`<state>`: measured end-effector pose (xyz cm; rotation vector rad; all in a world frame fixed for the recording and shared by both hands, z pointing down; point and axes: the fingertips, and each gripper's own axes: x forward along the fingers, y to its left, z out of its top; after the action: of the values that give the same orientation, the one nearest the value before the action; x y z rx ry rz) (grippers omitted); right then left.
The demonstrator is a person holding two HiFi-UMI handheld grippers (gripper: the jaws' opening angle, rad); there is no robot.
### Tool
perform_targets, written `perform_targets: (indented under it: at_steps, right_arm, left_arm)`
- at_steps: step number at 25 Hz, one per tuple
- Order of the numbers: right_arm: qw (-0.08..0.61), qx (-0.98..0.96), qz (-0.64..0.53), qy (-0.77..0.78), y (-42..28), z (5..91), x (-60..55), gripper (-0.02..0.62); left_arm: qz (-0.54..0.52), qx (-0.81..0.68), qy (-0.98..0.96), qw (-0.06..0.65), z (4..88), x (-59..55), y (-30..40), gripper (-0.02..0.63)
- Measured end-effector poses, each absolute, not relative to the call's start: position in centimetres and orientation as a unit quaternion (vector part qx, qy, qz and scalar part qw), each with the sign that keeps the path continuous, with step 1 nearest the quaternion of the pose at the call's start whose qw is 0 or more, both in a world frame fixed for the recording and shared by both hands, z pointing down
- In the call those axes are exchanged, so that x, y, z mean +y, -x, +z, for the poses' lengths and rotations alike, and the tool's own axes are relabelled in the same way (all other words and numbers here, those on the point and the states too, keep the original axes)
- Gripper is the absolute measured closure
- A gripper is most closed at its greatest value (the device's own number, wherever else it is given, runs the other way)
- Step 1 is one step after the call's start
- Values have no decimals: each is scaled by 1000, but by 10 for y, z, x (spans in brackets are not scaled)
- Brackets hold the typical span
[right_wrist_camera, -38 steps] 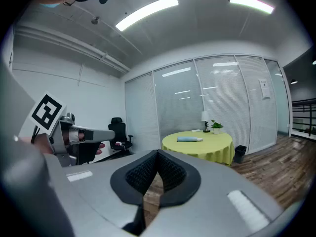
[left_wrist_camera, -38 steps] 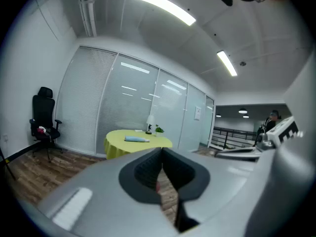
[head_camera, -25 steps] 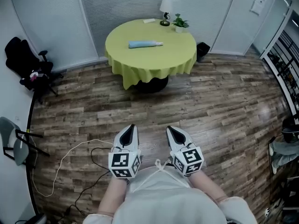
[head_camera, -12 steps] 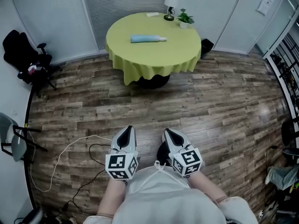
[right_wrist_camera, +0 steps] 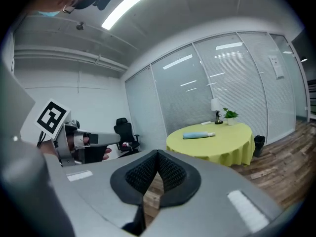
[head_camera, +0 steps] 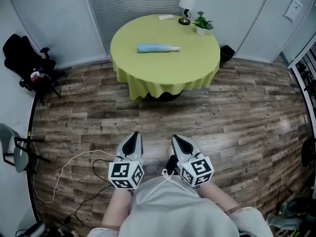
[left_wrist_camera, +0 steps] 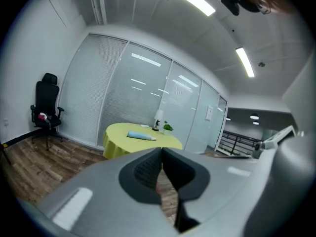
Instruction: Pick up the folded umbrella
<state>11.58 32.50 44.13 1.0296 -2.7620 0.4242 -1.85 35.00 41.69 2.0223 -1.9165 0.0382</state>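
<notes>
A light blue folded umbrella (head_camera: 157,48) lies on the round table with the yellow-green cloth (head_camera: 197,68), far ahead of me. It also shows small and distant in the left gripper view as the umbrella (left_wrist_camera: 141,135) and in the right gripper view as the umbrella (right_wrist_camera: 198,136). My left gripper (head_camera: 134,137) and right gripper (head_camera: 176,139) are held side by side low in the head view, over the wooden floor. Both are shut with nothing between the jaws, well short of the table.
A lamp (head_camera: 185,4) and a small potted plant (head_camera: 201,23) stand at the table's far edge, with a white card (head_camera: 166,17) beside them. A black office chair (head_camera: 24,63) is at the left wall. A white cable (head_camera: 59,177) and a black cable trail on the floor at left. Glass partitions stand behind.
The view has drawn closer to the table, which sits larger and more central. Both grippers keep their side-by-side pose and stay shut.
</notes>
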Motion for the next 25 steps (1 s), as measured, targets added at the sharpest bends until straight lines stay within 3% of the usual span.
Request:
perform_targets:
  at_steps: [12,25]
  right_arm:
    - [81,-923,144,-346,-166,438,85,597]
    - [101,-924,157,-335,-138,461,-32,597]
  left_arm:
    - [20,-694,-696,183,424,129,-15,600]
    - [42,-692,-692,201,452,17,7,600]
